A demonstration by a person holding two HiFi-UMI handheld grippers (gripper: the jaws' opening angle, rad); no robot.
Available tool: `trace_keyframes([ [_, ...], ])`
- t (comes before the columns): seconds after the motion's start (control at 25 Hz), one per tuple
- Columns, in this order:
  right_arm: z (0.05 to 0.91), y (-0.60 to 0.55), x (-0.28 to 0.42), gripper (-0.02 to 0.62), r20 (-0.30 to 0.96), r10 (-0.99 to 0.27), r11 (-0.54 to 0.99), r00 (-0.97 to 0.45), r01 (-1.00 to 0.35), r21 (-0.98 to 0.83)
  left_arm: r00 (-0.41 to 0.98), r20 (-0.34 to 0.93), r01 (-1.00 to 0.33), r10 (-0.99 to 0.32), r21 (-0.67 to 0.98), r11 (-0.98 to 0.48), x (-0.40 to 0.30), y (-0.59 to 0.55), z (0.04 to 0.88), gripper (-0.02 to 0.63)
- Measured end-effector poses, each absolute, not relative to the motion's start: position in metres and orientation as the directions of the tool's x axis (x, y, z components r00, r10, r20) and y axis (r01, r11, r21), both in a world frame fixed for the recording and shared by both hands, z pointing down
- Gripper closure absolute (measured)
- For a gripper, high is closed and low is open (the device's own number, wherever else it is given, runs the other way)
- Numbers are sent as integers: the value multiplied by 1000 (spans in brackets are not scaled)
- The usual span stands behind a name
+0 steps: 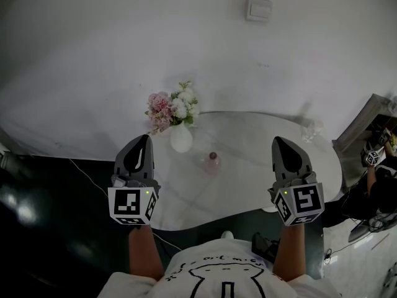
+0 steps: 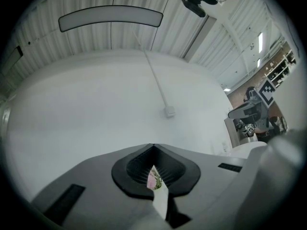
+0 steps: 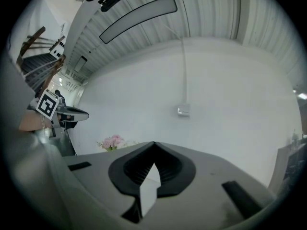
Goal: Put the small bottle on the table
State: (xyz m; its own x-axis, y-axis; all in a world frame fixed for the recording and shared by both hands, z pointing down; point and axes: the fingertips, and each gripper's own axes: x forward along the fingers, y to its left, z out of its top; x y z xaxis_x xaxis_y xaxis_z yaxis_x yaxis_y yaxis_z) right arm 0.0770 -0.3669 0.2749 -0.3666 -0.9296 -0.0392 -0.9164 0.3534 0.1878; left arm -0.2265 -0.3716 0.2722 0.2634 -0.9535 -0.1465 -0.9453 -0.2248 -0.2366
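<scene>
White wall (image 1: 124,42) straight ahead of both claws, dark floor (image 1: 49,228) below and outward of the left one. Glossy white tabletop (image 1: 260,185) under and beyond both tips.

White shirt (image 1: 223,275) behind the claws, with a black drawing and a line of small lettering too fine to read.

Left claw (image 1: 144,143) pointing forward over the tabletop's near left edge, jaws pressed together; nothing clamped, only a sliver of pink flowers showing through the slit in the left gripper view. Right claw (image 1: 280,144) alongside, well apart from the left, jaws likewise together and empty in the right gripper view. Black-and-white square patterns on the marker cubes (image 1: 131,205), no words.

White vase (image 1: 181,138) just ahead and right of the left claw's tip, holding pink and white flowers (image 1: 172,107).

Small bottle (image 1: 213,162), pinkish, upright on the tabletop between the two claws, nearer the left one, off to its right and about level with its jaws. Touched by neither claw. No label or brand readable on it.

Wall switch (image 1: 258,8) high on the wall, ahead of the right claw, without legible marking.
</scene>
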Motion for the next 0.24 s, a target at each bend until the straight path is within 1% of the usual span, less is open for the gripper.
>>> trace_keyframes([
  [0.24, 267, -367, 78, 603, -60, -926, 354, -372, -914, 197, 267, -149, -947, -952, -225, -231, -224, -375, 269, 604],
])
